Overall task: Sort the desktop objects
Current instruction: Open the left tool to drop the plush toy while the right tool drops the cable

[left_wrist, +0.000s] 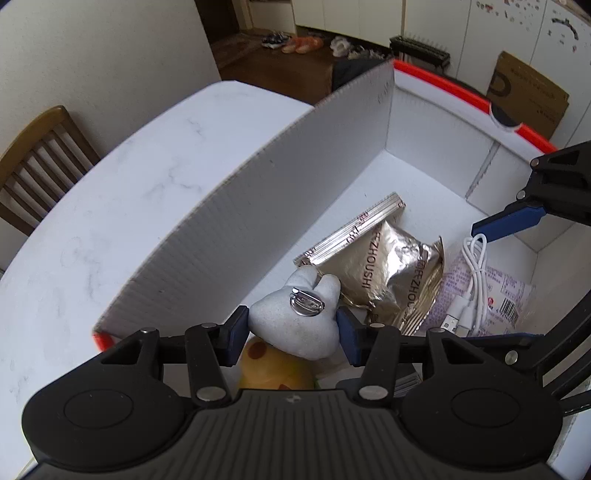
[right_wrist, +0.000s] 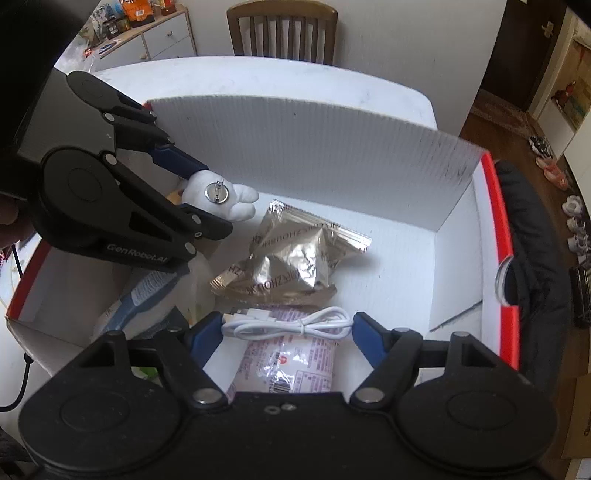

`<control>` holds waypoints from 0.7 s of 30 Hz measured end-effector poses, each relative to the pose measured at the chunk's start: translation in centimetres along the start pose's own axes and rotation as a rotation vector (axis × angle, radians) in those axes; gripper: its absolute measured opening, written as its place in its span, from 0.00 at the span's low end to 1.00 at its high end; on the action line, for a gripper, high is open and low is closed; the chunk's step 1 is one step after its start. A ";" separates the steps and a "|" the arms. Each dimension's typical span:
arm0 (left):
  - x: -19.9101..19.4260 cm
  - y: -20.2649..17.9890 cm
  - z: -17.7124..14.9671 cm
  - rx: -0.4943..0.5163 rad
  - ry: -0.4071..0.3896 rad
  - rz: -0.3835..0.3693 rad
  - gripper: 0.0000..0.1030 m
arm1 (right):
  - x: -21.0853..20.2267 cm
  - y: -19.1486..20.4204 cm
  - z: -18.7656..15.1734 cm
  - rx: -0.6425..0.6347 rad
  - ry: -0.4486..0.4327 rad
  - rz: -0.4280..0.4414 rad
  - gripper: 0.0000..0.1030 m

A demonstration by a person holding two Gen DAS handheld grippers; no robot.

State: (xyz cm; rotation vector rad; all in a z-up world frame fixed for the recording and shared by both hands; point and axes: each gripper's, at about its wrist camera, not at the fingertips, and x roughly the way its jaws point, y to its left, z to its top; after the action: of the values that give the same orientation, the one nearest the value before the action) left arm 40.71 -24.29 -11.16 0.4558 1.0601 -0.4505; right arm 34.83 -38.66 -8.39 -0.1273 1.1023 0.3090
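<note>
My left gripper [left_wrist: 291, 332] is shut on a small white plush toy [left_wrist: 295, 314] with a metal pin on its back, held over the left end of the white box [left_wrist: 258, 206]. It also shows in the right wrist view [right_wrist: 221, 197]. My right gripper [right_wrist: 284, 332] is open above a coiled white USB cable [right_wrist: 288, 321] that lies on a pink-printed packet [right_wrist: 291, 362]. Gold foil snack bags [right_wrist: 295, 254] lie in the middle of the box; they also show in the left wrist view [left_wrist: 384, 269].
The box has tall corrugated walls and a red rim [right_wrist: 498, 206]. A yellow round object [left_wrist: 273, 369] lies under the plush. A blue-white packet [right_wrist: 144, 295] lies at the box's left. A white marble table [left_wrist: 110, 206] and wooden chair [right_wrist: 280, 29] surround it.
</note>
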 end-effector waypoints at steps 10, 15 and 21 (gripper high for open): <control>0.6 -0.3 0.1 0.026 0.031 -0.007 0.49 | 0.1 0.2 0.2 -0.001 0.012 0.010 0.74; 0.5 -0.1 0.0 0.012 0.028 -0.015 0.57 | 0.0 0.4 0.1 -0.007 0.016 0.010 0.74; -0.2 0.2 -0.3 -0.004 0.006 -0.012 0.65 | -0.6 0.0 0.3 -0.005 -0.004 0.010 0.75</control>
State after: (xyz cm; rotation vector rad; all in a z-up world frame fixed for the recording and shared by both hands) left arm 40.48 -23.97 -11.04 0.4473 1.0696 -0.4576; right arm 34.81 -38.65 -7.76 -0.1260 1.0981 0.3209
